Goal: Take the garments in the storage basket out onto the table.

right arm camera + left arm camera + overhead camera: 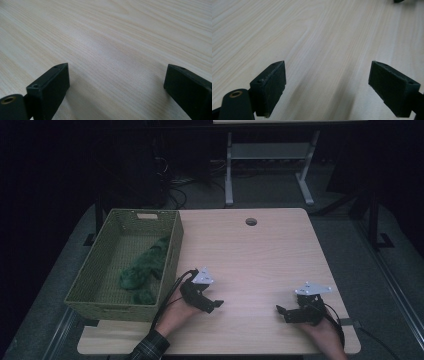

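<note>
Green toy (142, 270): one, lying inside the basket (102, 292), toward its right wall.
Left gripper (216, 305): just right of the basket, jaws wide, holding nothing.
Right gripper (281, 310): far right of the basket, jaws wide, holding nothing.
Step advice: I judge both should rest on the table (260, 255), away from the basket.
Count: two grippers, one basket.

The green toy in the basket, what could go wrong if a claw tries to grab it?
1. The toy lies deep in the basket, so the left claw might bump the tall wall beside it on the way in.
2. The basket sits at the table edge, with its near corner past it; a push could perhaps tip it off.
3. The toy looks soft and floppy, so it may slip from the open jaws or snag the weave.
</note>
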A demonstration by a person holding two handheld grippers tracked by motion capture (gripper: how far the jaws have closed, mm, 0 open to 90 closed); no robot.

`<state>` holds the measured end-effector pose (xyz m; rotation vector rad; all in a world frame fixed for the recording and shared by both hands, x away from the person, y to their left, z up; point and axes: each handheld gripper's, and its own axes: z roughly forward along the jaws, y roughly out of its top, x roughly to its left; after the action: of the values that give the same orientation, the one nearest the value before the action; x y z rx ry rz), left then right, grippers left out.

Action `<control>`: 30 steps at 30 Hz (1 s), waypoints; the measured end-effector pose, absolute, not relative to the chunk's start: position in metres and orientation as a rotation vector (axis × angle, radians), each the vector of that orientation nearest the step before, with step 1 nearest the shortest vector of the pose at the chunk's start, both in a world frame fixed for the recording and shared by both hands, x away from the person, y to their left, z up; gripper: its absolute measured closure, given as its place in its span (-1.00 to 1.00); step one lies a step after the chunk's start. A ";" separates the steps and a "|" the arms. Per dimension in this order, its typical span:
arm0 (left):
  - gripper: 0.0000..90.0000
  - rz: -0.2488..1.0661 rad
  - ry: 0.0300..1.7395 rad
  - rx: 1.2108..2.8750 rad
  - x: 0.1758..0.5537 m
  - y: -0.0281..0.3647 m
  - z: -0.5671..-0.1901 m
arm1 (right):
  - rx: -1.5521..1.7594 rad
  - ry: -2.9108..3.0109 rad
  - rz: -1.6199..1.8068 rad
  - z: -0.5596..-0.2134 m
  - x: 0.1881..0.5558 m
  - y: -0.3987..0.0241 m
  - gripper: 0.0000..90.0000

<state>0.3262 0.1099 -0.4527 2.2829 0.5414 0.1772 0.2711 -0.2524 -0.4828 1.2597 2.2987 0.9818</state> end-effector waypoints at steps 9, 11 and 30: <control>-0.69 0.176 0.520 2.279 0.326 0.111 -0.446 | 1.259 2.300 0.982 -0.483 0.271 -0.252 -0.87; -0.69 0.176 0.522 2.275 0.326 0.111 -0.445 | 1.260 2.299 0.981 -0.483 0.271 -0.252 -0.87; -0.69 0.159 0.498 2.206 0.324 0.114 -0.414 | 1.255 2.299 0.982 -0.483 0.271 -0.253 -0.87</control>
<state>0.3243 0.1142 -0.4143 2.2063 0.4980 0.1589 0.2712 -0.2526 -0.4828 1.2548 2.2991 0.9820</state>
